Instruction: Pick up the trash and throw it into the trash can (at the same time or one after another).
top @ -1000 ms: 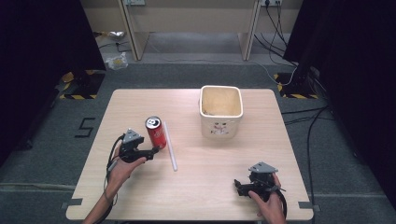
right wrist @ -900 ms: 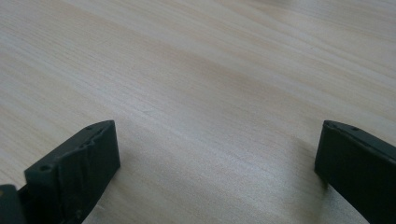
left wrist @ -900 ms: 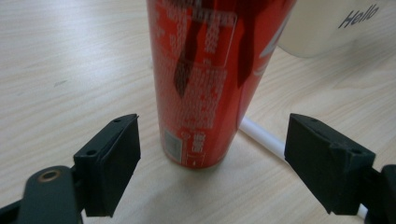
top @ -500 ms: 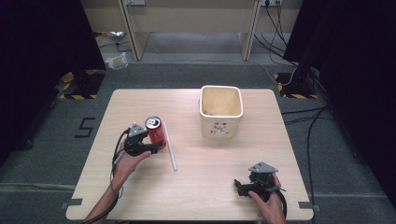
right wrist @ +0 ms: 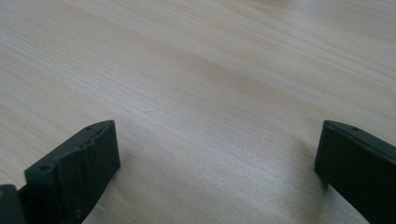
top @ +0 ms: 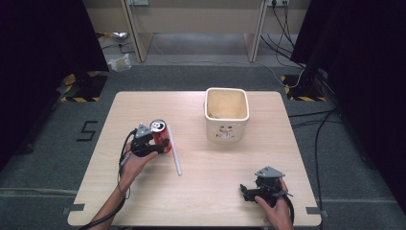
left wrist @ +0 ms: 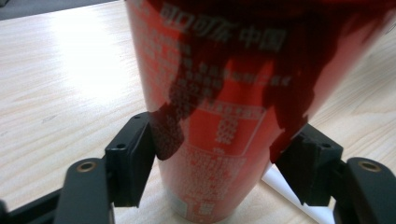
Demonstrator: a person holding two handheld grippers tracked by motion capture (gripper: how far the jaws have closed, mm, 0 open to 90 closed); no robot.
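Right gripper (top: pixel 246 192): near edge of the worktop (top: pixel 220 201), held low in the person's right hand; in the right gripper view its jaws stand wide apart over bare wood, nothing between them.
Left gripper (top: pixel 152 144): left half of the worktop, held in the person's left hand; its jaws have just been closing and the red can sits between them.
Grip: in the left gripper view both pads (left wrist: pixel 133 158) lie against the can's lower sides, so the can is clasped.
Red can (left wrist: pixel 219 116): upright on the worktop, left of centre, top facing up.
White straw (top: pixel 174 151): flat on the wood just right of the can, running near to far.
Cream bin (top: pixel 227 135): farther back, right of the can, well apart, open top.
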